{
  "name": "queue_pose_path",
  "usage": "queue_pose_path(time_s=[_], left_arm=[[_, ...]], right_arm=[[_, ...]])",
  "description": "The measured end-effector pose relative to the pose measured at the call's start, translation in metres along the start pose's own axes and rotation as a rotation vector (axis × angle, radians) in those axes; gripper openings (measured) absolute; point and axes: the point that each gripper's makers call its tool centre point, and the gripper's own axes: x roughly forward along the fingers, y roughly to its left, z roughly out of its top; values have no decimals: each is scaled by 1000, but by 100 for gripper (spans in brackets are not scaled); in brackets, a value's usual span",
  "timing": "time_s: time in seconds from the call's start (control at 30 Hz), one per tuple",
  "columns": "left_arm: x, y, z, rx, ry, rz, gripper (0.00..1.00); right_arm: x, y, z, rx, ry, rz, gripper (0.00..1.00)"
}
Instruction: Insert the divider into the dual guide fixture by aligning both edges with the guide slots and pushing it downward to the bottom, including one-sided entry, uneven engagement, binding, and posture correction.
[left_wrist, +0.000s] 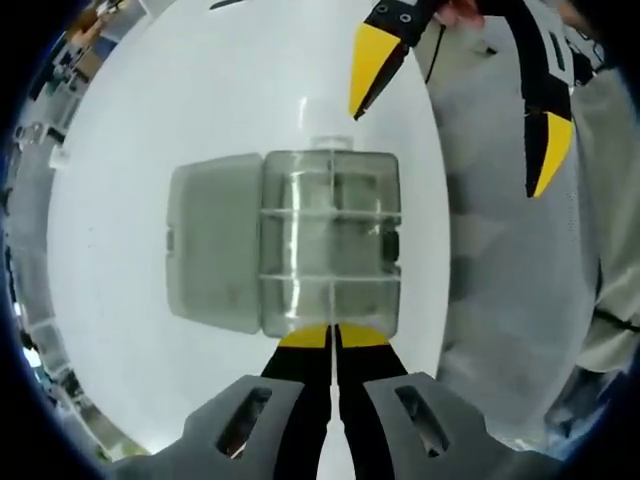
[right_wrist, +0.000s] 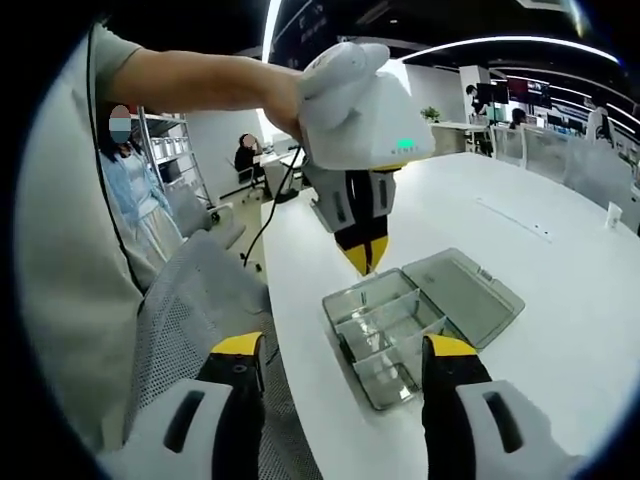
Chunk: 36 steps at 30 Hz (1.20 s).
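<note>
Clear compartment box (left_wrist: 330, 240) lies open on the white surface (left_wrist: 130, 120), its lid (left_wrist: 212, 243) folded flat beside it. Cross dividers (left_wrist: 330, 212) appear seated in their guide slots; whether they are fully bottomed cannot be told. Judged late stage or check.

Left gripper (left_wrist: 333, 335): jaws pressed together, nothing between them, tips at the near wall of the box, contact uncertain. Right gripper (right_wrist: 345, 355): jaws spread and empty, held well back from the box (right_wrist: 385, 335), which lies between and beyond the tips.
</note>
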Motion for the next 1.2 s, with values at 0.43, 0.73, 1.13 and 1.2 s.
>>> queue_pose_path(time_s=[0.43,0.73,1.13,1.2], left_arm=[[3,-2,0,34,30,5,0],[2,-2,-2,49,42,11,0],[2,0,-3,64,60,14,0],[2,0,-4,69,67,14,0]], right_arm=[[-1,0,1,0,-4,-1,60],[-1,0,3,2,-7,-1,60],[-1,1,3,5,-9,1,60],[-2,0,3,7,-9,0,60]])
